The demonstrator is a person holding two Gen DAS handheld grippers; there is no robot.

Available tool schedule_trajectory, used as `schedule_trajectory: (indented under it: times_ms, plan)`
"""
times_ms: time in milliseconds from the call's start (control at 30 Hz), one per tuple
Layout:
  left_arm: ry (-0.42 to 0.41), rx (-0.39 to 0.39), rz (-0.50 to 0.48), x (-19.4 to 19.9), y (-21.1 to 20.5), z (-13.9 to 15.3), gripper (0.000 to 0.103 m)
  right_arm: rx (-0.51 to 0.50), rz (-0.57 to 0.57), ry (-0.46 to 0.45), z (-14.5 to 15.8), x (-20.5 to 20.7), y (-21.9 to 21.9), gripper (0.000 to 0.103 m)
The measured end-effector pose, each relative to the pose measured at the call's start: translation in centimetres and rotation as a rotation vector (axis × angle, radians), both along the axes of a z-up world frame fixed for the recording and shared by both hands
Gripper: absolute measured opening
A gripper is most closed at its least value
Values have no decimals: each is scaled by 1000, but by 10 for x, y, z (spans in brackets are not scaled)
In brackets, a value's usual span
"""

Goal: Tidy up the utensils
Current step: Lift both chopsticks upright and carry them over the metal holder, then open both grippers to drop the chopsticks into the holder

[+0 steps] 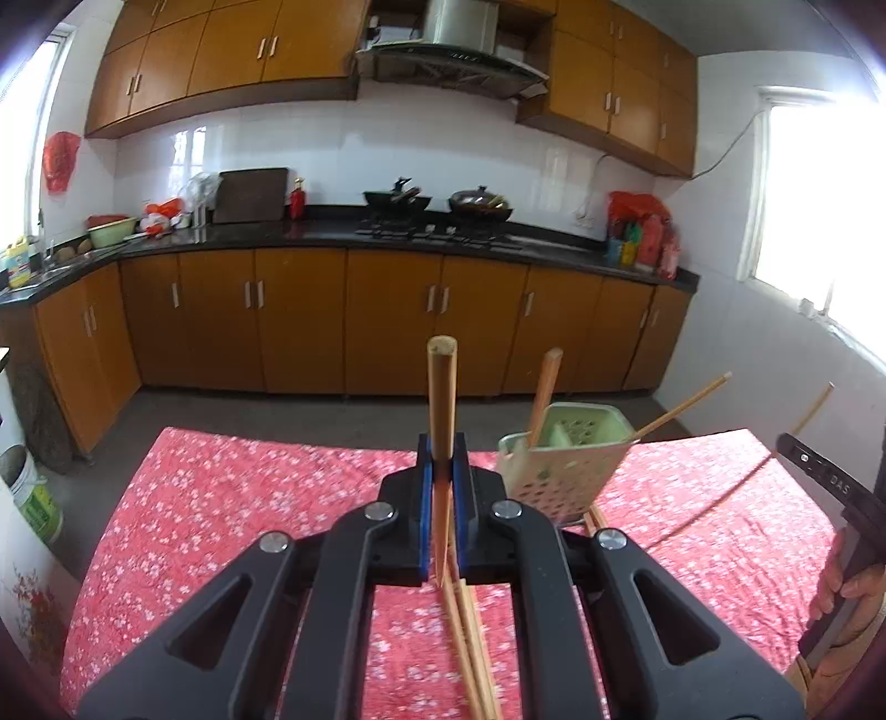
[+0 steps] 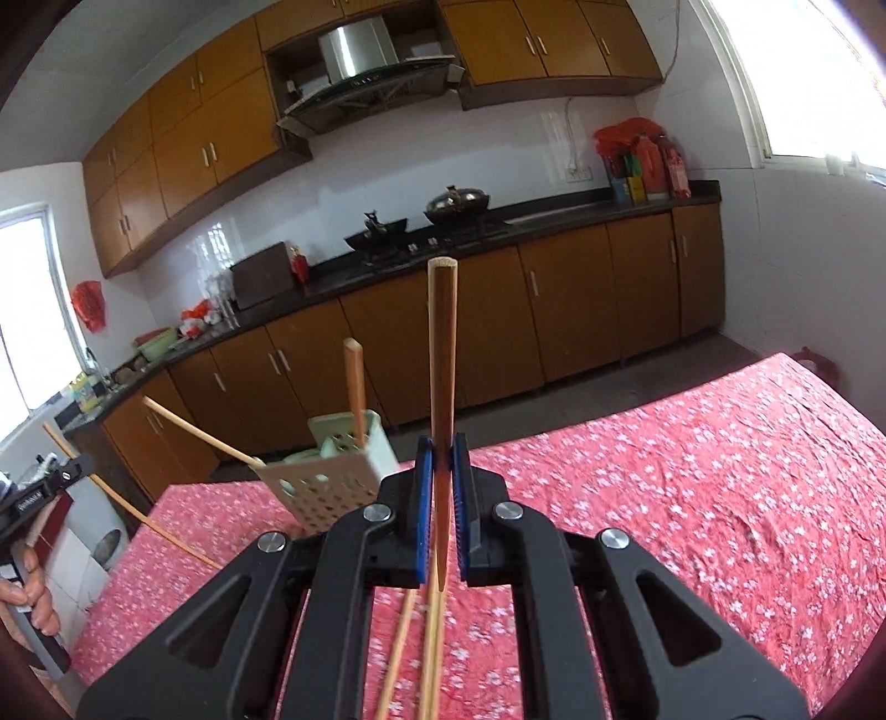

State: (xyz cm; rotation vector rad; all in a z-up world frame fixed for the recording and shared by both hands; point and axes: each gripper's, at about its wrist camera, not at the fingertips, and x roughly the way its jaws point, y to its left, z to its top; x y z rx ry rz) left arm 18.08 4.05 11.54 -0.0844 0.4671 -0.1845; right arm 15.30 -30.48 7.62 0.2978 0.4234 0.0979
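Above the table (image 1: pixel 221 498), each gripper's fingers clench one chopstick — left gripper (image 1: pixel 441 471), right gripper (image 2: pixel 441 471). Keep both sticks upright, then lower them into the tilted holder (image 1: pixel 559 459) — slowly.

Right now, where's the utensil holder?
The utensil holder lies tipped on the red floral tablecloth, right of the left tongs in the left wrist view, one chopstick inside.

Brown cabinets (image 1: pixel 310 315) below a dark counter (image 1: pixel 332 235), more up top. White tiled wall (image 1: pixel 332 144), grey floor (image 1: pixel 221 410). Bright window (image 1: pixel 819 194) at right, glare hiding perhaps a sill. Hood (image 1: pixel 454 50) top centre.
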Motion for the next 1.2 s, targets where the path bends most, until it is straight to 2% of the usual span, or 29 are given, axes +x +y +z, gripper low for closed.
schedule_trajectory:
  times_ms: [300, 567, 667, 767, 1033, 1067, 1100, 1167, 1200]
  plan:
    - [-129, -59, -75, -3, -40, 48, 7, 58, 86, -129, 45, 3, 21, 8]
    - [-260, -83, -22, 25, -73, 90, 7, 22, 69, -227, 70, 26, 38, 8]
    - [-277, -84, 0, 38, -80, 87, 7, -7, 55, -237, 69, 39, 43, 8]
    - [-268, -76, 2, 50, -86, 77, 7, -41, 50, -203, 61, 55, 51, 8]
    - [-180, -54, 7, 79, -94, 44, 9, -114, 56, -116, 40, 70, 65, 9]
    - [-178, -58, 7, 79, -93, 43, 11, -114, 60, -115, 42, 70, 65, 15]
    - [-178, -59, 8, 80, -92, 44, 14, -114, 60, -116, 42, 69, 65, 28]
    - [-187, -58, 18, 78, -89, 47, 21, -113, 44, -132, 45, 63, 61, 44]
    - [-191, -59, 21, 76, -87, 48, 23, -114, 41, -138, 46, 63, 60, 44]
